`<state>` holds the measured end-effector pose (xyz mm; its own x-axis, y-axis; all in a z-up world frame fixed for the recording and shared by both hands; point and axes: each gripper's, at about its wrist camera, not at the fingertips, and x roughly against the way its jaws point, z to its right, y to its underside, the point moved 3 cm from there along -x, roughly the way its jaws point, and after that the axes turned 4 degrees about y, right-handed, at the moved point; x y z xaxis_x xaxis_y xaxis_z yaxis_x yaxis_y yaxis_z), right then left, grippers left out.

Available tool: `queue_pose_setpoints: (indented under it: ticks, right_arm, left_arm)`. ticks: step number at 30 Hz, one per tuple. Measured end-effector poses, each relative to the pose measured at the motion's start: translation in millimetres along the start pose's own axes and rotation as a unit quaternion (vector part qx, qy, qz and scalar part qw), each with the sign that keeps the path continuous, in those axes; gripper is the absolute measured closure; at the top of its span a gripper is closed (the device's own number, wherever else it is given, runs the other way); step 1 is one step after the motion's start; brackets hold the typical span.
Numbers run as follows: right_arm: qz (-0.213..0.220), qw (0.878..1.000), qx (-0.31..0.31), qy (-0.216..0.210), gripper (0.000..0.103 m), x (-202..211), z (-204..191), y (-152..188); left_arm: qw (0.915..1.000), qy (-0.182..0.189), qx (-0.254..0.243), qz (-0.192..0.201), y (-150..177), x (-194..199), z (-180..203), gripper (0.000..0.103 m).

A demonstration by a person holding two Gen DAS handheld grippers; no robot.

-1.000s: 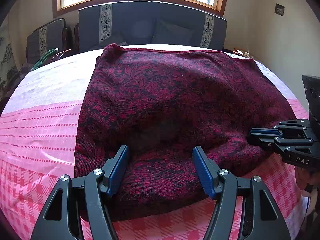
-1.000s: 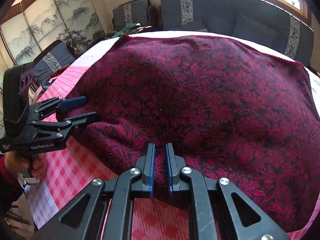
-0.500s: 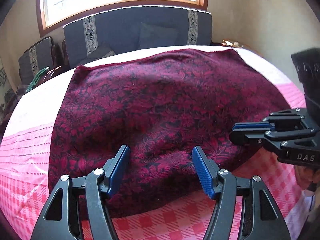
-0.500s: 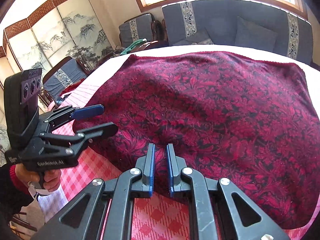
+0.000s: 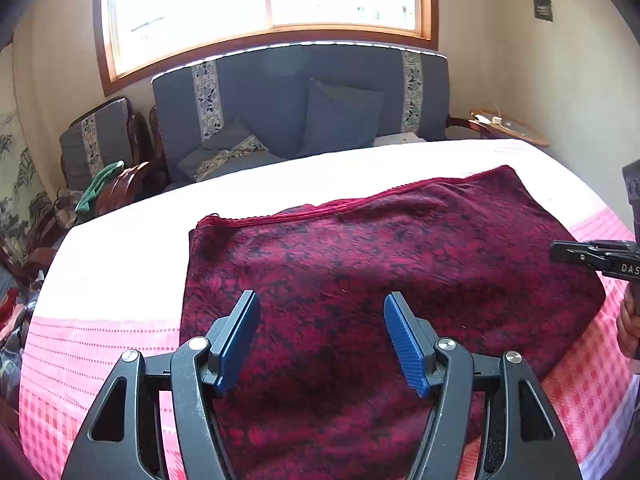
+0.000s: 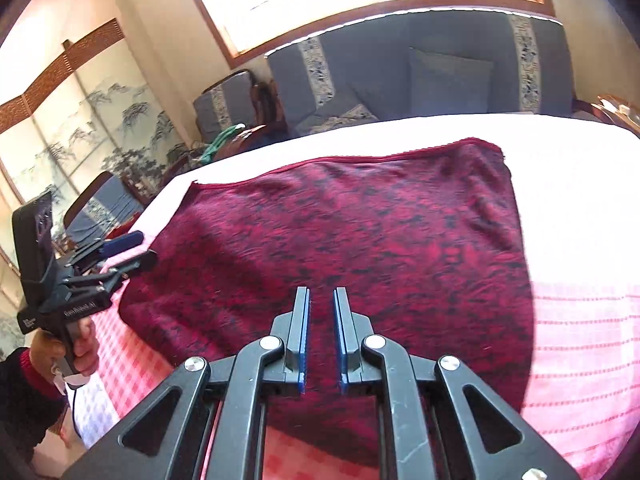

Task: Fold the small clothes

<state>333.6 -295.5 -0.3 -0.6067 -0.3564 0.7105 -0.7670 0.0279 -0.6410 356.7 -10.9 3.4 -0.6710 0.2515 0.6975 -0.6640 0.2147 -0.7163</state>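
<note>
Crimson and black knitted cloth point(image 5: 380, 264), woven in a dense floral pattern with a plain red corded hem along its far edge, lay spread flat as a rough rectangle on the tabletop point(image 5: 120, 264). Its near edge hung close to the tabletop's front, and its surface showed only shallow ripples near the hem.

Beneath it lay a covering that was plain white at the back and pink-and-red check with dotted stripes towards the front point(image 6: 580, 344).

Left tool point(image 5: 320, 336) hovered over the near part of the cloth with its two ribbed blue pads point(image 5: 404, 344) well apart and nothing between them; it did not touch the fabric. In the right wrist view it was held by a hand point(image 6: 60, 354) in a dark sleeve with a red cuff, off the cloth's left corner.

Right tool point(image 6: 322, 340) stood above the near middle of the cloth, its flat blue pads point(image 6: 304, 336) drawn almost together with only a narrow slot between, and no fabric caught in it.

Behind the tabletop stood a grey-blue upholstered sofa point(image 5: 300, 108) with patterned vertical bands and square cushions, under a wood-framed window point(image 5: 264, 4). A painted folding screen point(image 6: 80, 128) stood at the left.
</note>
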Motion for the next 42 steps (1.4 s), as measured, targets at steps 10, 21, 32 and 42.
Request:
queue_pose_setpoints:
  ticks: [10, 21, 32, 42]
  right_arm:
    - [-0.031, 0.998, -0.040, 0.030, 0.094, -34, 58, -7]
    - [0.070, 0.991, -0.003, 0.116, 0.077, 21, 22, 7]
    - [0.085, 0.979, 0.021, 0.187, 0.038, 3, 11, 23]
    - [0.071, 0.983, 0.053, 0.164, 0.038, -4, -1, 21]
  left_arm:
    - [0.9906, 0.017, 0.127, -0.048, 9, -61, -67, 0.035]
    - [0.9939, -0.069, 0.083, 0.021, -9, 1, -85, 0.027]
    - [0.9853, 0.060, 0.140, -0.078, 29, -45, -137, 0.028]
    - [0.9604, 0.191, 0.178, -0.097, 22, -73, -150, 0.028]
